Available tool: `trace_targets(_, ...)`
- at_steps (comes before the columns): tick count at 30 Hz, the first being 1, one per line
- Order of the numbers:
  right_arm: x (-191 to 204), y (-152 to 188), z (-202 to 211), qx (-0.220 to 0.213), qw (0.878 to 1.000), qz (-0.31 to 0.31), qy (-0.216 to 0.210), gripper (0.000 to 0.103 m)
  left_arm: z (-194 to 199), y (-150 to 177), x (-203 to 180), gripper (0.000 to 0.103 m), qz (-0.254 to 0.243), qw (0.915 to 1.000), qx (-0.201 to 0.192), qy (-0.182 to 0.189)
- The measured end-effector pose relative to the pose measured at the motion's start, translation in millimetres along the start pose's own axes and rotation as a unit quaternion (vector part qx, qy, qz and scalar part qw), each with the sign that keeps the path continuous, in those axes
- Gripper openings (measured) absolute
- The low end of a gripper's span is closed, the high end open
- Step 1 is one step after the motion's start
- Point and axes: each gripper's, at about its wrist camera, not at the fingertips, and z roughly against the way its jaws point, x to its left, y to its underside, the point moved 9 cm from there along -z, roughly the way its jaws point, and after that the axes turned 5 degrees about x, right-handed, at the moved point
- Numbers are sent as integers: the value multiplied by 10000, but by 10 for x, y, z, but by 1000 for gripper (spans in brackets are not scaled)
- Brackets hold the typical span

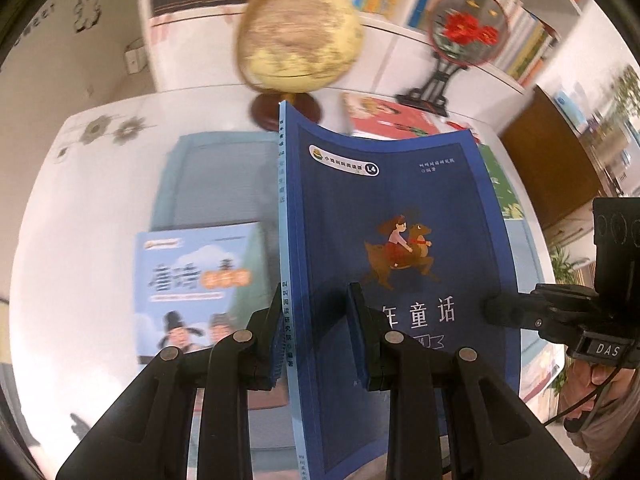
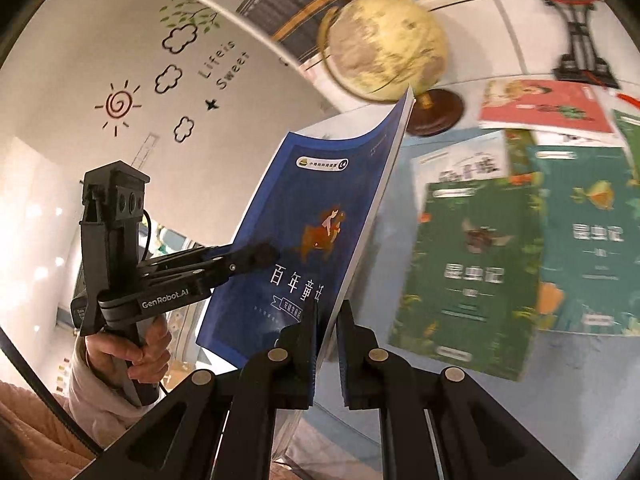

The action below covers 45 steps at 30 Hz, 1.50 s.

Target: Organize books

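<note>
Dark blue softcover book with deer-rider cover point(image 1: 400, 220) is held off the white counter point(image 1: 80, 240), pinched by both grippers: left gripper point(image 1: 316, 336) fingers narrow on the spine edge at 6 o'clock, right gripper point(image 2: 326, 344) fingers narrow on the opposite page edge. Cover already bows; a thin pinch could slip or crease pages. Cream globe on wooden base point(image 1: 296, 36) sits near at 12 o'clock and could be knocked.

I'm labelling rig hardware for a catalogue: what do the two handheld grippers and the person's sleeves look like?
Both grippers are matte black linkage arms with round brass-coloured pivot pins and blue ribbed pads. The left gripper reads "GenRobot.AI" in white and trails a black cable; the right gripper carries a "DAS" tag. A pale sleeve covers the wrist.
</note>
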Motion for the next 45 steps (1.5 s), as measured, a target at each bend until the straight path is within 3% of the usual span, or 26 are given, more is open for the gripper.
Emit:
trace_targets(9, 386, -116, -652, 318, 9991, 259, -67, 9, 29, 103, 732, 24, 367, 9992, -16, -183)
trace_targets(19, 486, -163, -1282, 671, 9975, 212, 82, 9, -324, 240, 1312, 25, 718, 9968, 270, -225)
trace_targets(35, 120, -62, -1979, 998, 9922, -563, 495, 9, -814, 484, 1719, 25, 1194, 9894, 810, -166)
trace_targets(39, 26, -23, -2050, 1096, 9896, -689, 622, 9, -874, 537, 1815, 24, 1145, 9872, 981, -520)
trace_targets(45, -70, -48, -2093, 1102, 9875, -964, 576, 10, -879, 549, 1888, 24, 1354, 9857, 937, -347)
